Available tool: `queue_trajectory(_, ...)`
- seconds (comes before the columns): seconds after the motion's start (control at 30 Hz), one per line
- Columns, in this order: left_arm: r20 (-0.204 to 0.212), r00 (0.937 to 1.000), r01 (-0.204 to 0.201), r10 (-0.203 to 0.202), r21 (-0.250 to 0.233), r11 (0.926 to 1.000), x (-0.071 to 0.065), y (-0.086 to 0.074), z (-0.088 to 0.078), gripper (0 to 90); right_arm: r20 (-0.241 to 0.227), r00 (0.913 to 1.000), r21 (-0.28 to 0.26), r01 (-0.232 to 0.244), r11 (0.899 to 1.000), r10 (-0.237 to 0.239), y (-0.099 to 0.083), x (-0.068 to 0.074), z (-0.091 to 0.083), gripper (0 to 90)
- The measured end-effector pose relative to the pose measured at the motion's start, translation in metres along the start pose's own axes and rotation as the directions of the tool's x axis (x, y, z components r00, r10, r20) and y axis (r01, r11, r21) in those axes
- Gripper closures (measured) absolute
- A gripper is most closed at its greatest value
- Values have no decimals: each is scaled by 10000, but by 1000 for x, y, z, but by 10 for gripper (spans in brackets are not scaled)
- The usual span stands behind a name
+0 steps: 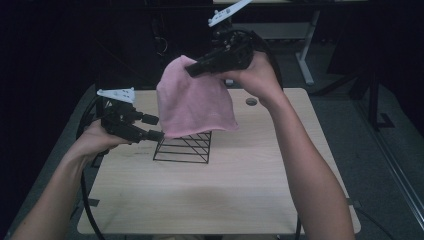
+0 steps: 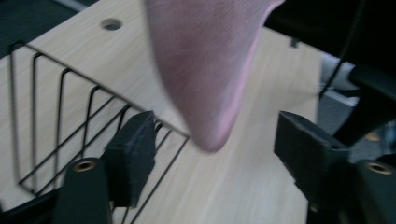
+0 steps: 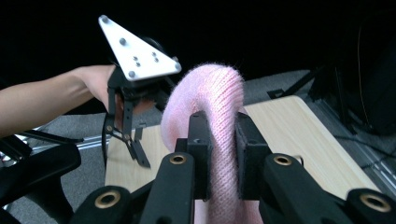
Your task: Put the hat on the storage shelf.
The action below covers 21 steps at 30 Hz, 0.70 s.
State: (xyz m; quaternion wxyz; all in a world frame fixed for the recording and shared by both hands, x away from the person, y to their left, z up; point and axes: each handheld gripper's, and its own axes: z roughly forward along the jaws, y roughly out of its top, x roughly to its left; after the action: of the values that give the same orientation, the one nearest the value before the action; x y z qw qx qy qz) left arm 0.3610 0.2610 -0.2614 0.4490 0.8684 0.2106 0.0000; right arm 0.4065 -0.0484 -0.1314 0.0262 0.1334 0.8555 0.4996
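Up top, our right gripper [image 1: 192, 70] has its jaws clamped tight on a fold of the pink knit cloth [image 1: 195, 100]; in the right gripper view the fabric [image 3: 219, 121] bulges up between the two pads; we hold it raised over the far middle of the table [image 1: 240, 185], cloth hanging down in a wide drape; its lower edge reaches the top of the black wire rack [image 1: 184, 147], which stands on the table centre. Our left gripper [image 1: 155, 127] sits low at the left, just beside the cloth's lower left corner; jaws spread wide, nothing pinched; in the left gripper view the cloth tip [image 2: 210, 93] hangs between the pads without touching them, rack wires [image 2: 60, 116] behind the left pad.
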Motion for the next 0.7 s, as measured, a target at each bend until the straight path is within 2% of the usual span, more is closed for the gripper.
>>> queue_trajectory(0.1,-54,9999,107,-106,44,9999,2,0,-1,387,-122,9998,-97,149,9998,-150,7,3,6,789)
queue_trajectory(0.23,106,9999,61,-62,69,10000,6,-1,-5,586,-234,9995,-113,190,9998,-193,15,3,14,789)
queue_trajectory(0.3,39,10000,25,-25,127,9999,7,-1,-6,704,-285,9993,-166,256,9995,-260,18,2,16,789)
queue_trajectory(0.4,-111,9998,156,-154,171,9997,11,-1,-9,799,-302,9992,-187,269,9995,-275,20,1,18,790)
queue_trajectory(0.53,-537,9982,279,-260,346,9990,19,2,-9,825,-198,9995,-149,245,9996,-248,20,-4,21,790)
queue_trajectory(0.63,-992,9951,90,-49,407,9991,24,4,-9,828,-85,9999,-162,94,9998,-95,18,-10,22,790)
queue_trajectory(0.7,-1147,9934,65,-7,494,9988,28,4,-7,829,3,10000,-137,19,9999,-19,17,-14,24,790)
